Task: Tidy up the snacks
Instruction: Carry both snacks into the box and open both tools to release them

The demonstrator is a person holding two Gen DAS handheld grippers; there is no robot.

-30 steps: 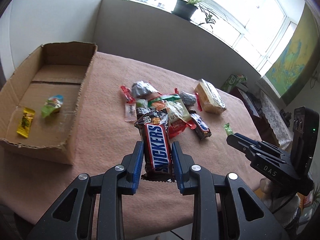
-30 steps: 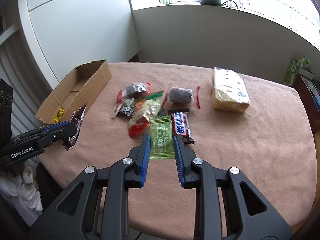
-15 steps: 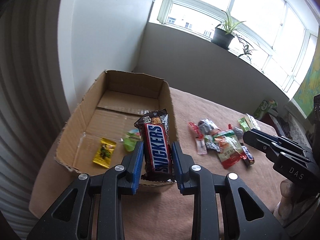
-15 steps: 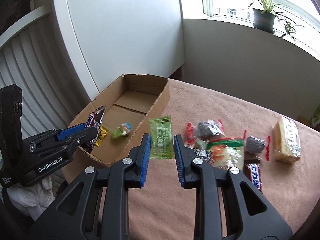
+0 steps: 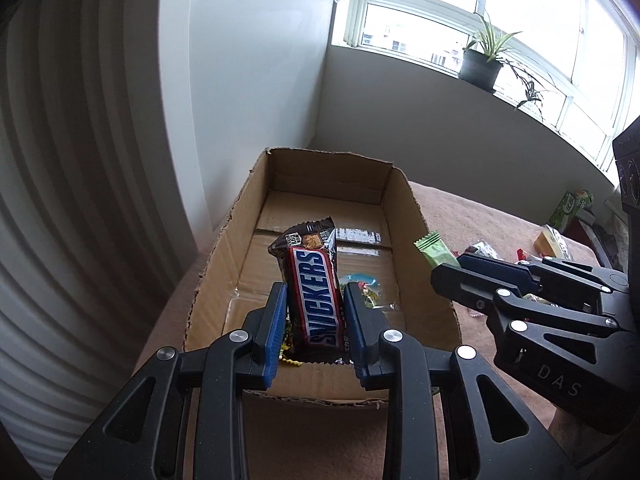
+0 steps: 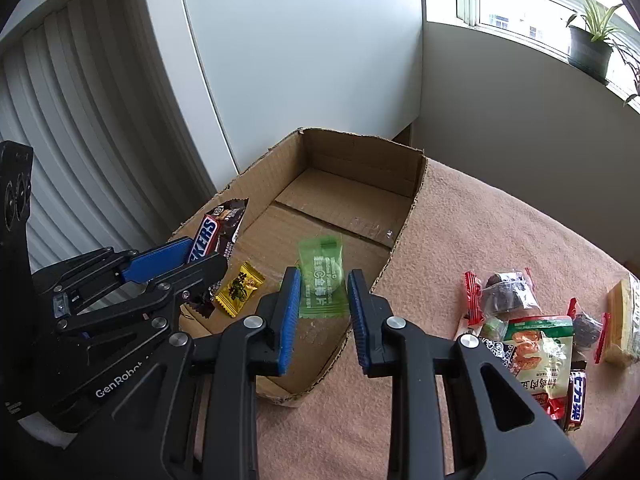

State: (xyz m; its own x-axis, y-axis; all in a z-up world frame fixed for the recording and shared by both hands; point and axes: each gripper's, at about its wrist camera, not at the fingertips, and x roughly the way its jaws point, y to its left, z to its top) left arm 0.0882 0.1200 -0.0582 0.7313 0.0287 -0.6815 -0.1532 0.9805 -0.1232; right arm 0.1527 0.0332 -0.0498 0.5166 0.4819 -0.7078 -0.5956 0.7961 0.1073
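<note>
My left gripper (image 5: 314, 332) is shut on a brown Snickers bar (image 5: 316, 296), held upright over the near end of the open cardboard box (image 5: 328, 172). In the right wrist view the same bar (image 6: 212, 236) sticks out of the left gripper (image 6: 200, 256) at the box's left wall. My right gripper (image 6: 324, 312) hangs over the box's near right part and its jaws are opening. A green sachet (image 6: 322, 280) sits blurred and loose between them, with the pads no longer pressing it. The sachet (image 5: 434, 248) also pokes up past the right gripper (image 5: 460, 272) in the left wrist view.
A yellow candy (image 6: 240, 288) and a small jelly cup (image 5: 362, 284) lie on the box floor. The pile of other snacks (image 6: 536, 344) lies on the pink cloth (image 6: 460, 240) right of the box. A wall and a ribbed radiator (image 6: 72, 120) stand just behind the box.
Both grippers have swung left from the snack pile to above the box, each carrying its snack. The right jaws have parted and the green sachet has come loose.
</note>
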